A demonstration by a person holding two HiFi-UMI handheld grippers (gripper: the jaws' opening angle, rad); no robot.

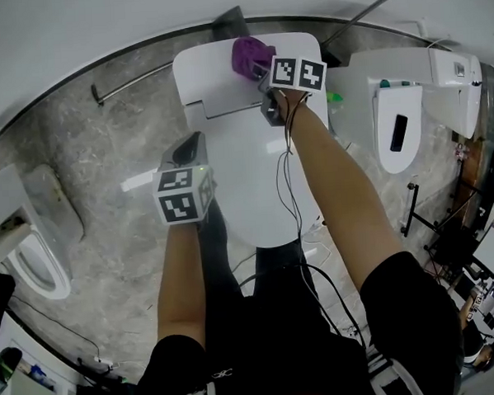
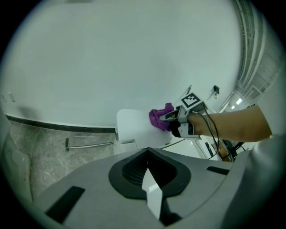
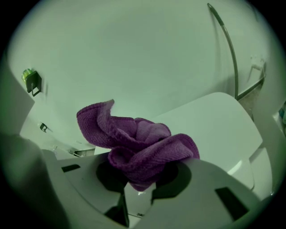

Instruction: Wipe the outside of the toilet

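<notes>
Toilet (image 1: 254,180) is standing at the middle of the head view, lid down, with its tank (image 1: 212,75) toward 12 o'clock against the wall and the person standing at its 6 o'clock end. The right gripper (image 1: 263,74) is reaching over the tank top. Its jaws are clamping a bunched purple cloth (image 1: 250,56), which is spilling out in loose folds ahead of the tips. In the right gripper view the cloth is hanging just above or lightly on the tank's white top, and I cannot tell which. The left gripper (image 1: 190,144) is waiting beside the lid's 9 o'clock edge. Its jaws are drawn together at the tips and are gripping nothing.

The step in hand appears to be the wiping of the tank top, at or near its 1 o'clock corner. Most of the outside, meaning the lid, the flanks and the base, looks to be waiting for its turn.

The next move probably calls for pressing the cloth flat against the surface and sweeping it toward 9 o'clock across the tank. The grip needs to stay firm so the bundle is not dragging free. Cables (image 1: 292,190) are trailing from the right gripper over the lid and may be snagging as the arm is travelling.
</notes>
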